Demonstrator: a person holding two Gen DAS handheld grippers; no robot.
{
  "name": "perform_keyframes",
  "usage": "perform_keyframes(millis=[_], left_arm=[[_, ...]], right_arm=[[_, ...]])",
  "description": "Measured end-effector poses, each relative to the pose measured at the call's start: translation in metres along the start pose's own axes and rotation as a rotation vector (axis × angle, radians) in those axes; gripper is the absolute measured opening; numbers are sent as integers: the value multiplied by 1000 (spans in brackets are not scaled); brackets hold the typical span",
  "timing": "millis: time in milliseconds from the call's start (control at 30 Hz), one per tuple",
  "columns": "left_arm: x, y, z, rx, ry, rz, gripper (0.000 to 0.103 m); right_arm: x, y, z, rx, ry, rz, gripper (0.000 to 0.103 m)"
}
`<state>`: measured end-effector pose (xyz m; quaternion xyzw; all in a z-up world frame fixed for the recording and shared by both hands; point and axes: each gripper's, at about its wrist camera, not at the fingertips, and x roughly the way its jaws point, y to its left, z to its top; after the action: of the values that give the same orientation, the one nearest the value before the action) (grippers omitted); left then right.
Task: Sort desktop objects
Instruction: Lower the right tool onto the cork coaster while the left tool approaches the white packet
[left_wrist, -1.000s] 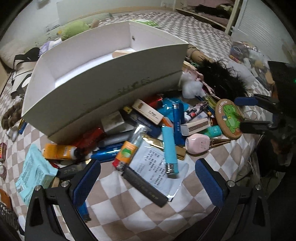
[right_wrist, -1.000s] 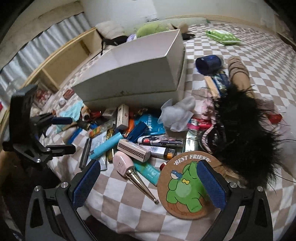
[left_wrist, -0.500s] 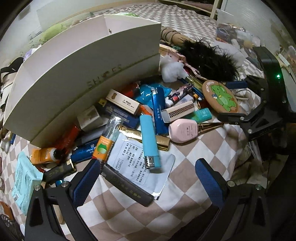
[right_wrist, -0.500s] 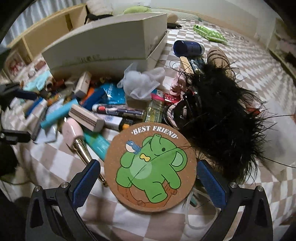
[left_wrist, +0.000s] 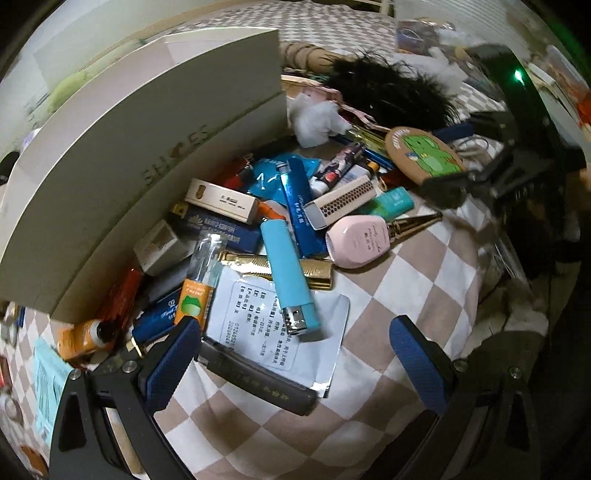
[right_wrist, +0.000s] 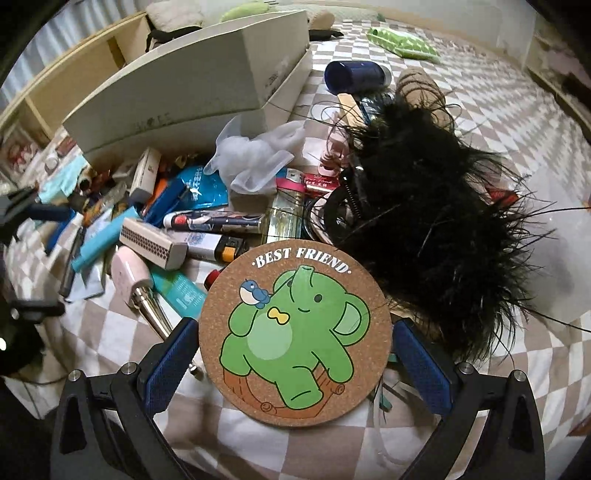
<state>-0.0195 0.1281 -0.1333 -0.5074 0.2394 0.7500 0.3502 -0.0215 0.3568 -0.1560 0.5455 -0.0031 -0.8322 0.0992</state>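
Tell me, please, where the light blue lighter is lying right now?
In the left wrist view, the light blue lighter lies mid-pile across a gold bar and a white packet, ahead of the open left gripper.

Both fisheye views are dim and warm-toned, with black vignetted corners and straight edges, such as the white shoe box (left_wrist: 140, 122), bowed into curves toward the rim. In the left wrist view the far edges smear with motion blur and a green indicator light (left_wrist: 519, 75) flares. The cork coaster (right_wrist: 295, 332) is sharp and evenly lit, with soft, shallow shadows.
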Motion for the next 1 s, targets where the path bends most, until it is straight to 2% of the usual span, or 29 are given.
perform_keyframes(millis=[133,233,500,700,867,1000], left_arm=[[4,4,0,34,2,-26,103],[8,10,-1,54,13,-56,103],[17,8,2,112,49,-129,103],[31,10,9,128,91,-119,103],[40,19,11,142,88,-31,103],[42,26,13,127,74,-20,103]], right_arm=[[-9,-3,4,57,24,52,90],[-16,-1,5,66,29,84,88],[-8,1,2,46,66,83,87],[-7,2,4,46,71,87,87],[-8,6,2,20,65,73,88],[-10,12,-2,-35,42,49,94]])
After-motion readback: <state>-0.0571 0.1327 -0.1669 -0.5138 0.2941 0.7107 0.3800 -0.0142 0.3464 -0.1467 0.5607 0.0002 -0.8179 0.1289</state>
